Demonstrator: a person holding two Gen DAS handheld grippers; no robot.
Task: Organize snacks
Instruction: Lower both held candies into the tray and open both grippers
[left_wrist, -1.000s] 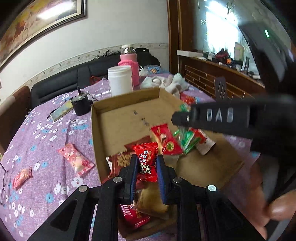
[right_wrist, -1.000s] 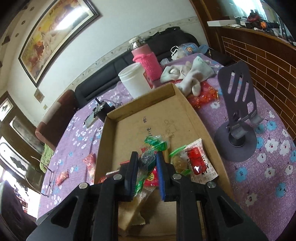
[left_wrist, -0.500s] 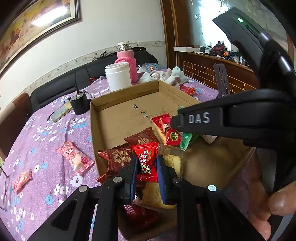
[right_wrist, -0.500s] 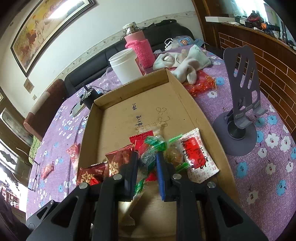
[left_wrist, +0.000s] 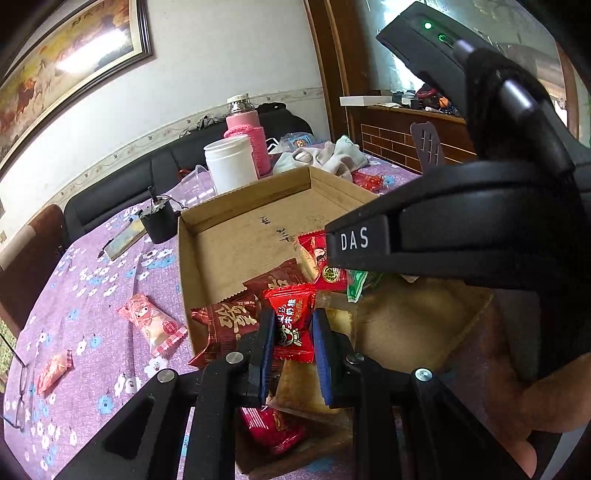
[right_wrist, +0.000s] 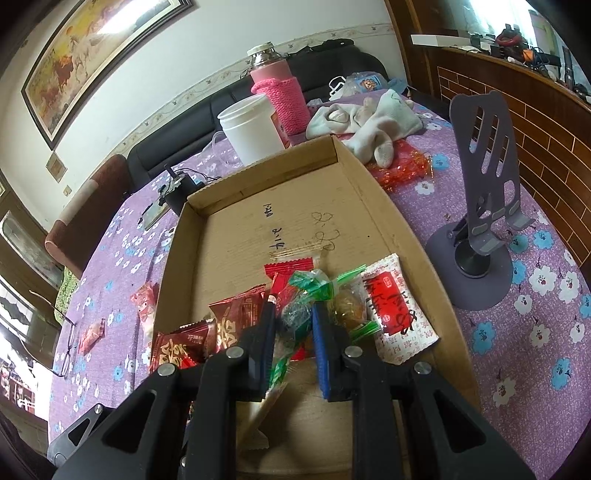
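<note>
A shallow cardboard box (left_wrist: 236, 236) (right_wrist: 258, 177) lies on the purple flowered cloth, with several wrapped snacks at its near end. My left gripper (left_wrist: 293, 325) is shut on a bright red candy packet (left_wrist: 291, 314) held over the box's near left part. My right gripper (right_wrist: 293, 321) is shut on a green-wrapped candy (right_wrist: 301, 312) above the snacks. In the left wrist view the right gripper's black body (left_wrist: 461, 221) fills the right side. Dark red packets (left_wrist: 229, 321) (right_wrist: 236, 317), a white and red packet (right_wrist: 395, 310) and another green-wrapped sweet (right_wrist: 351, 310) rest in the box.
A pink packet (left_wrist: 151, 325) and a small red one (left_wrist: 55, 369) lie on the cloth left of the box, beside glasses (right_wrist: 68, 347). Behind the box stand a white jar (right_wrist: 253, 129), a pink bottle (right_wrist: 280, 92) and socks (right_wrist: 365, 122). A grey phone stand (right_wrist: 480, 206) is at right.
Both grippers kept their candies and barely shifted. In the left wrist view the right gripper's body looms larger and more of the dark red packets shows.
</note>
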